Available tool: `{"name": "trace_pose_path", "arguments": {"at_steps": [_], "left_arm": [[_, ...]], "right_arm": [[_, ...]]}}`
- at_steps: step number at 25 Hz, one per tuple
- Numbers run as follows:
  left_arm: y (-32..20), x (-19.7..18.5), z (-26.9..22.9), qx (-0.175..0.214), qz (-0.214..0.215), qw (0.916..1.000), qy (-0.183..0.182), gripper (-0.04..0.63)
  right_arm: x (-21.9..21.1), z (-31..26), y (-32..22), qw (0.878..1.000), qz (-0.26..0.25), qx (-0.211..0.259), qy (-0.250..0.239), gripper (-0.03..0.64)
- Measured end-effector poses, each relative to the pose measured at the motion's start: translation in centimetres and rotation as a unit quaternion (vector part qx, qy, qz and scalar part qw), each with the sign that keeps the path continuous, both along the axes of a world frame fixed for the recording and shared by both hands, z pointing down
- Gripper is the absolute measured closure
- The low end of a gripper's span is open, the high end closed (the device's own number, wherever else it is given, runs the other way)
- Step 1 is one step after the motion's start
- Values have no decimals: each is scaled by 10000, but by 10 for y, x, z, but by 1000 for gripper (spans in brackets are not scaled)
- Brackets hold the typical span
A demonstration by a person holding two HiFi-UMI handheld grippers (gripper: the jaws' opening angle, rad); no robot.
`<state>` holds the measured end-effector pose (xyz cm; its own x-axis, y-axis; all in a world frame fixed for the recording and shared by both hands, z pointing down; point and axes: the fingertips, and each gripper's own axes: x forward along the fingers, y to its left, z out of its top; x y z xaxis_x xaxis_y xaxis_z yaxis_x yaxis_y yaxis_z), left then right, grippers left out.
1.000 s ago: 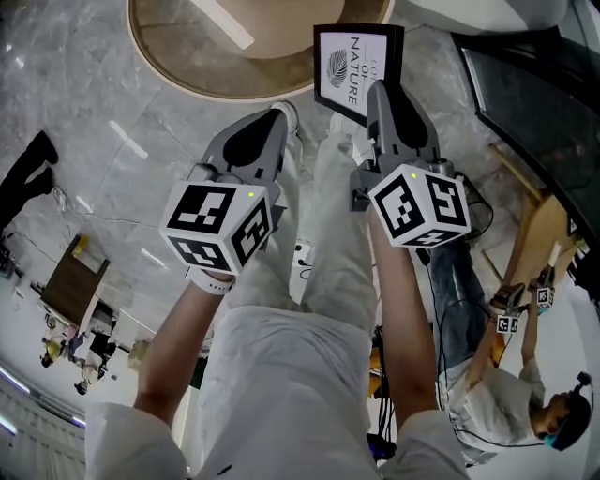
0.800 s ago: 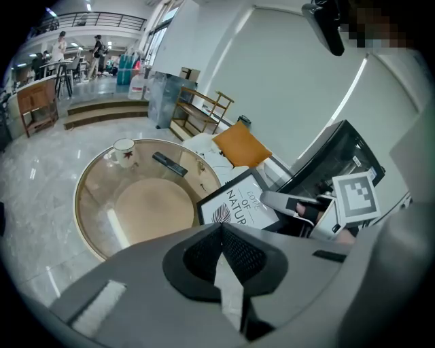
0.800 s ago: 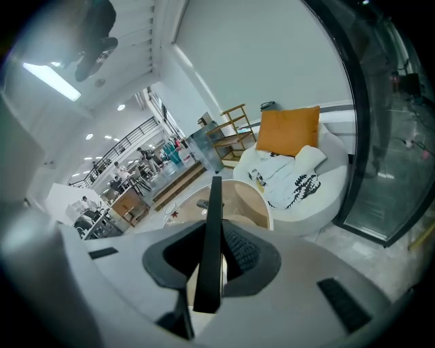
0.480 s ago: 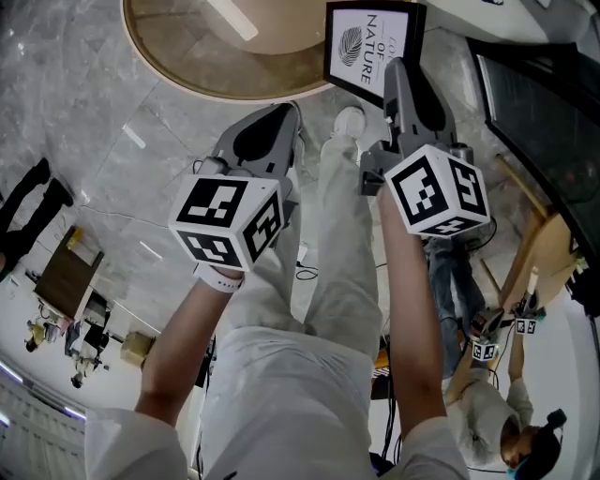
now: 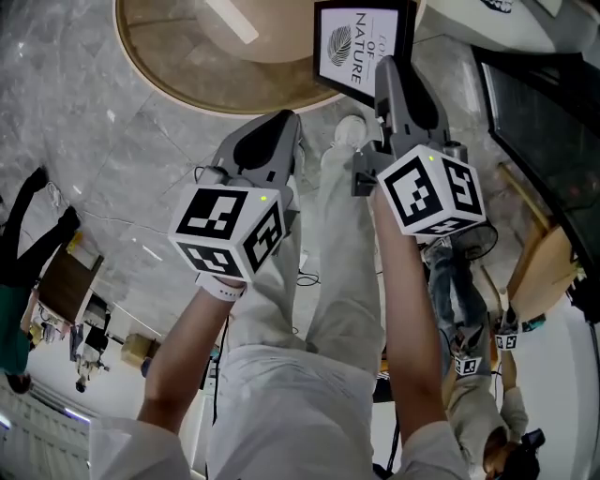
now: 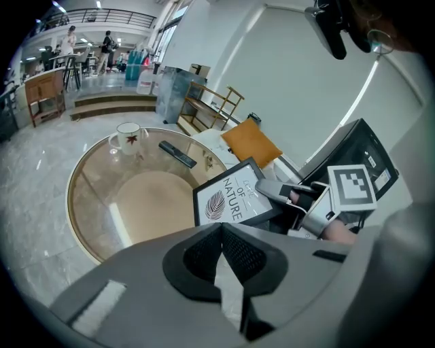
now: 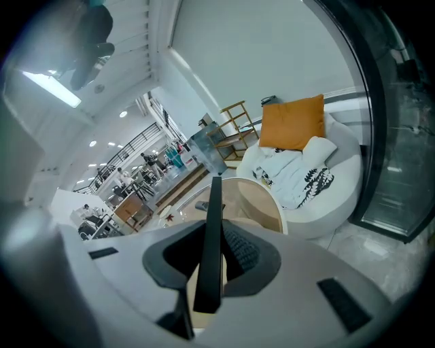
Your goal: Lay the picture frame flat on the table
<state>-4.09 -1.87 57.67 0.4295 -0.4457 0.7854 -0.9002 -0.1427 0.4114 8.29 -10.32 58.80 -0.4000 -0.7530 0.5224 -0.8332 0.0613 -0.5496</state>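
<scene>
Your right gripper (image 7: 209, 262) pinches the picture frame (image 5: 362, 45) near the table (image 5: 178, 80); your left gripper (image 6: 223, 230) is clenched, empty. That thin edge hold could slip.

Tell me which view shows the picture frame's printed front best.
The left gripper view: the picture frame faces it, leaf print and lettering visible, the right gripper clamping one edge. The head view has the front too, at its top edge, partly behind that gripper. The right gripper view shows only the black edge between the jaws.

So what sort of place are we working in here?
Probably a lounge corner in a big open hall: round glass-topped wooden table, white curved sofa with orange cushion, railed balcony behind.
</scene>
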Motion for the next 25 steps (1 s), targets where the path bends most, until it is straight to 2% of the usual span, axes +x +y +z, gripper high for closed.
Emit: {"name": "trace_pose_path", "arguments": {"at_steps": [6, 14, 20, 25], "left_arm": [[-10, -27, 18, -88, -46, 9999, 45, 591], [-9, -29, 23, -127, -93, 9999, 32, 591], [-7, -25, 31, -182, -148, 9997, 29, 591], [-9, -29, 36, -187, -133, 9997, -4, 591]], "right_arm": [[-28, 16, -16, 9999, -89, 35, 86, 555], [-31, 29, -20, 9998, -119, -3, 138, 552], [-23, 52, -16, 9971, -430, -251, 570, 541], [-19, 65, -19, 9951, -550, -346, 748, 532]]}}
